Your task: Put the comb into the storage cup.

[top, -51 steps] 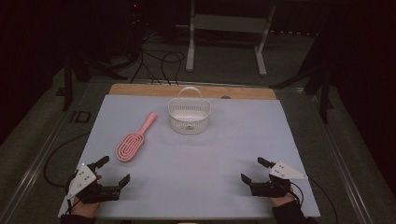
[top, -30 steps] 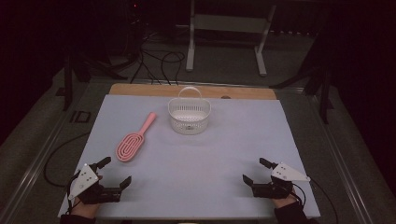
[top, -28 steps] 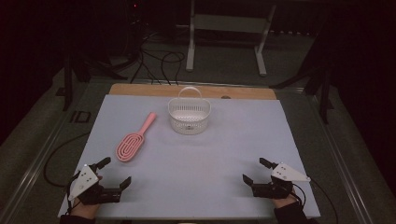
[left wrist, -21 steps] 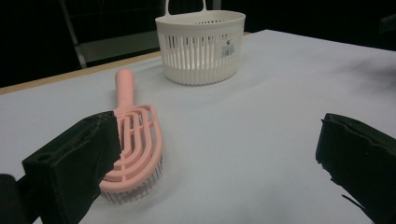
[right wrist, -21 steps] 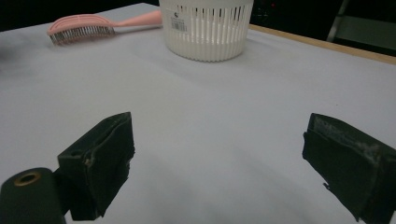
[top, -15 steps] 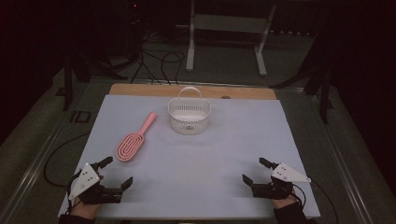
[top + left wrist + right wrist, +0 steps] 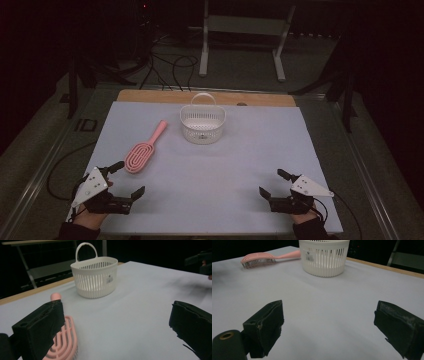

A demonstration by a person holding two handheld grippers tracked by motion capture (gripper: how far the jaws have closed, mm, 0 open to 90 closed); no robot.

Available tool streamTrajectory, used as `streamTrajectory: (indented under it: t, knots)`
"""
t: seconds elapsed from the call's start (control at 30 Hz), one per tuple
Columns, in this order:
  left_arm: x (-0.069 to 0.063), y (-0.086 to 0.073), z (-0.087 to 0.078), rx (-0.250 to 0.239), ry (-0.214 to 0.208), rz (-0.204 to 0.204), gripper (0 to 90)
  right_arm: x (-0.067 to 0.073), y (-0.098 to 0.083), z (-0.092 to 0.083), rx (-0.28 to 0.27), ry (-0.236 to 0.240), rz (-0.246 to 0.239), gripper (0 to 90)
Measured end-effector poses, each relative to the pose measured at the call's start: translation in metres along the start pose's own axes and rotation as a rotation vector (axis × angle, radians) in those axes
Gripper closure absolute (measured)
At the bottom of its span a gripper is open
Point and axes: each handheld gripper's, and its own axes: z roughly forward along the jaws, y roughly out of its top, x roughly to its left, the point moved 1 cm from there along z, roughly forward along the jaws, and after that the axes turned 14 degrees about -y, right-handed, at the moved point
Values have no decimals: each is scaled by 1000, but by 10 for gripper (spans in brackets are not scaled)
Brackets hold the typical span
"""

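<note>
Left gripper (image 7: pixel 126 179): jaws spread wide, nothing held, pink hairbrush (image 7: pixel 142 151) just beyond its far jaw. Right gripper (image 7: pixel 272 183): jaws wide apart, empty, over bare table (image 7: pixel 240 165). White slotted basket (image 7: pixel 202 122) upright near far edge, handle raised; contents cannot be told.

Dim lab recording bay, not a home.

A pale mat (image 7: pixel 210 165) covers a wooden tabletop (image 7: pixel 150 96) framed by metal rails (image 7: pixel 45 165); at 12 o'clock stands a grey metal stand (image 7: pixel 240 30), at 11 o'clock loose cables (image 7: pixel 170 70) cross the floor.
</note>
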Motion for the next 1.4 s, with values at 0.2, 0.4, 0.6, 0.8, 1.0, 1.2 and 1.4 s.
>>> streamTrajectory:
  t: [0.2,0.4,0.6,0.8,1.0,1.2,1.4]
  knots:
    - [3,11,-4,-8,0,16,0,1,0,0,-3,6,7,87]
    - [10,26,-3,-5,-19,25,0,0,1,-1,-15,6,18,87]
    - [15,39,0,8,-36,40,0,0,1,-1,-16,8,17,87]
    - [19,49,6,24,-62,41,0,0,1,-1,-17,7,23,88]
    - [24,61,9,40,-63,55,0,0,1,-1,-19,7,21,87]
    - [36,75,16,54,-64,23,0,0,2,-1,-21,10,25,88]
    - [50,87,27,97,-93,-27,0,0,2,-1,-22,12,27,87]
